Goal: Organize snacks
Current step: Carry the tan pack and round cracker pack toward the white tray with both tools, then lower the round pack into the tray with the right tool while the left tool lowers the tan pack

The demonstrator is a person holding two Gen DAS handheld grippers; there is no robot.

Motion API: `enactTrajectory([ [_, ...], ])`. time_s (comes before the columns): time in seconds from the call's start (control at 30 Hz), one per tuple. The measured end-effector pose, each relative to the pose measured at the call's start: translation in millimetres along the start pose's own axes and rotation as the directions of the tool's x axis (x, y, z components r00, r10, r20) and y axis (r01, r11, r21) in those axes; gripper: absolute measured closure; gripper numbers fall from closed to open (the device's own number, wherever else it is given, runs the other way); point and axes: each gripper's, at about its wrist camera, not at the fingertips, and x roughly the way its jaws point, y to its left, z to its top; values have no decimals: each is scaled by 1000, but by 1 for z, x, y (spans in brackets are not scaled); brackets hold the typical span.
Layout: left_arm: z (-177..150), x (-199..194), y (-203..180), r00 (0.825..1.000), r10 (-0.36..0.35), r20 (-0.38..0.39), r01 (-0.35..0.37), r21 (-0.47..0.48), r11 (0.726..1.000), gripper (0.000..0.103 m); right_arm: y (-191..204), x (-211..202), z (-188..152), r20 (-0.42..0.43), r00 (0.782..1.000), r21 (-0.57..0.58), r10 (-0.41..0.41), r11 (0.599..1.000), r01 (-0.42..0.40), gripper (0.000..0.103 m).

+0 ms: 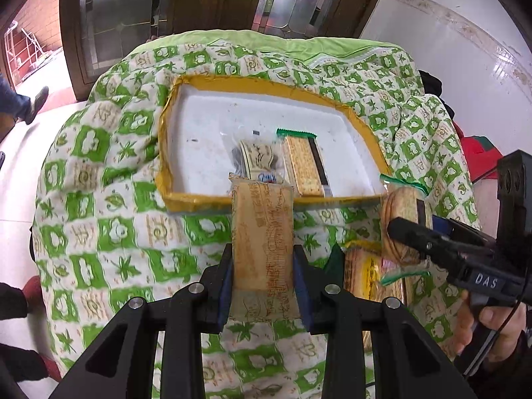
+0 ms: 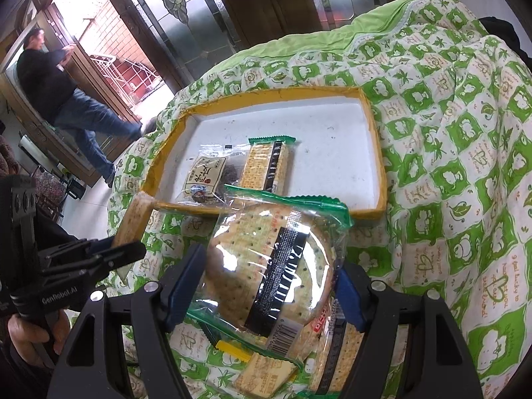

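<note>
A white tray with a yellow rim (image 1: 186, 199) (image 2: 372, 212) lies on the green-patterned quilt. In it are a dark snack pouch (image 1: 256, 163) (image 2: 204, 178) and a green-edged cracker pack (image 1: 304, 166) (image 2: 266, 166). My left gripper (image 1: 262, 276) is shut on a tan wafer pack (image 1: 262, 232) (image 2: 134, 219), held just before the tray's near rim. My right gripper (image 2: 269, 279) is shut on a clear pack of round crackers (image 2: 269, 266) (image 1: 404, 219), also near the rim. It shows at the right in the left wrist view (image 1: 409, 232).
More snack packs lie on the quilt under the right gripper (image 2: 266, 372) (image 1: 365, 276). The quilt (image 1: 106, 232) (image 2: 465, 166) bulges around the tray. A person (image 2: 66, 99) stands by the doorway at back left. Wooden glass doors (image 1: 199, 6) stand behind.
</note>
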Motion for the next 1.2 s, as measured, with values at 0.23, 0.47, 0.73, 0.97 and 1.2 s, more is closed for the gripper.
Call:
enactTrajectory([
  [0.23, 13, 2, -1, 1000, 3, 3, -3, 7, 1000, 69, 1, 2, 5, -4, 1000, -8, -3, 1000, 3, 30],
  [0.47, 24, 6, 5, 1000, 9, 5, -9, -7, 1000, 69, 0, 1, 21, 15, 1000, -34, -22, 999, 22, 30],
  [0.73, 37, 8, 14, 1000, 26, 9, -26, -17, 1000, 69, -13, 7, 41, 36, 998, -14, -50, 999, 50, 30],
  [0.97, 45, 14, 19, 999, 36, 5, -36, -25, 999, 69, -21, 16, 44, 29, 998, 4, -52, 999, 52, 30],
  [1.2, 54, 23, 26, 999, 41, -12, -41, -41, 998, 69, -19, 22, 53, 24, 997, -20, -68, 997, 69, 30],
])
